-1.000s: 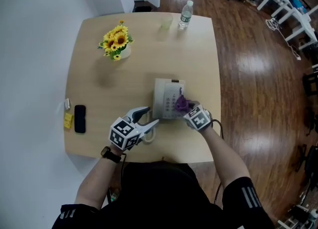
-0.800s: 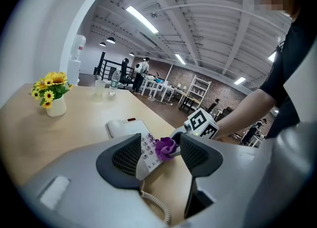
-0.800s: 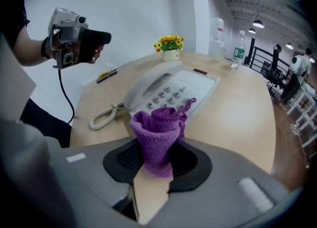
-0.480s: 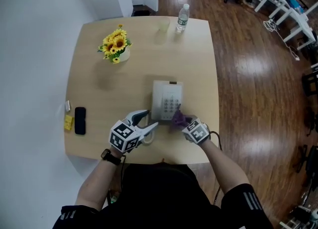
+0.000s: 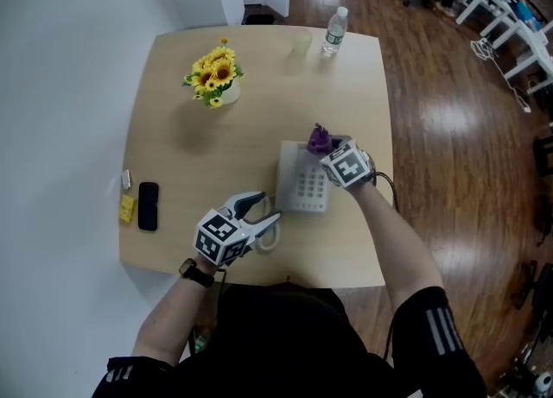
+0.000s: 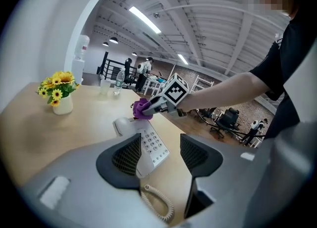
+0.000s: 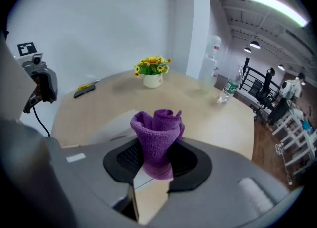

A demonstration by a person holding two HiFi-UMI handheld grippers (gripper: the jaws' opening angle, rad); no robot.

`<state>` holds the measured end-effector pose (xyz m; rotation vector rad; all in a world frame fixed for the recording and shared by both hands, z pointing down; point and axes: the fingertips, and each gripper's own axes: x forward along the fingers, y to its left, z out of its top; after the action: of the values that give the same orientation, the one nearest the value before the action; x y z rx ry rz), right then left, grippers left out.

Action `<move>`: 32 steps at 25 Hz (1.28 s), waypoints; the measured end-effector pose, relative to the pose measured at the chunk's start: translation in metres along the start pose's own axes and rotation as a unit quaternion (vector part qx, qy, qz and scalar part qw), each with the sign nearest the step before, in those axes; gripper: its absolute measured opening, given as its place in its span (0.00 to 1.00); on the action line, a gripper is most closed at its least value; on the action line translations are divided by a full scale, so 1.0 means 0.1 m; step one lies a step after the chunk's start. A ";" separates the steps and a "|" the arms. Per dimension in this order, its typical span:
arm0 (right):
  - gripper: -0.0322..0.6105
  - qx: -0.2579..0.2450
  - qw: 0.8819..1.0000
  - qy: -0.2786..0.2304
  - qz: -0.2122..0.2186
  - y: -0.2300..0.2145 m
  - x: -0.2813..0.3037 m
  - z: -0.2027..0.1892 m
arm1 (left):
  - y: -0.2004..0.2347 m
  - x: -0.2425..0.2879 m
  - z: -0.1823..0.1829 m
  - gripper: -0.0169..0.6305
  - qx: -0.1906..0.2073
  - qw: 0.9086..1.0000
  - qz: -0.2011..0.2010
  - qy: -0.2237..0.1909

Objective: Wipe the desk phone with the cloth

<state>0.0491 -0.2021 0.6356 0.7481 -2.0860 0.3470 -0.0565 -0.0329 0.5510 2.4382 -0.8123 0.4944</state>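
Head view: right hand-held gripper [image 5: 327, 149] just swept the cloth [image 5: 319, 137] from the phone's [image 5: 304, 187] near end to its far end, near the bench's [image 5: 177, 215] right edge. Left gripper view: left hand-held gripper [image 6: 158, 154] gapes empty. Right gripper view: jaws pinch the cloth, so one pass looks done.

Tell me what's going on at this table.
A person is wiping a white desk phone on a wooden table. The right hand-held gripper is shut on a bunched purple cloth, held at the phone's far end. The left hand-held gripper sits open by the phone's near left corner, beside the coiled cord.
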 end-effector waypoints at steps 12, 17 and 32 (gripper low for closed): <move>0.26 -0.019 0.999 0.024 0.037 0.64 0.08 -0.64 | 0.09 0.02 0.00 0.40 -0.004 1.000 0.000 -0.002; 0.26 -0.068 0.995 0.043 0.065 1.10 -0.02 -1.03 | -0.01 0.07 -0.04 0.40 0.003 1.000 -0.006 0.003; 0.26 -0.038 0.996 -0.003 0.079 1.16 -0.18 -0.73 | -0.06 -0.03 -0.16 0.40 -0.005 1.000 -0.001 0.003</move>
<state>0.0316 -0.0691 0.6672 0.5403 -2.1575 0.3495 -0.0576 -0.0182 0.5599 2.4269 -0.8086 0.4959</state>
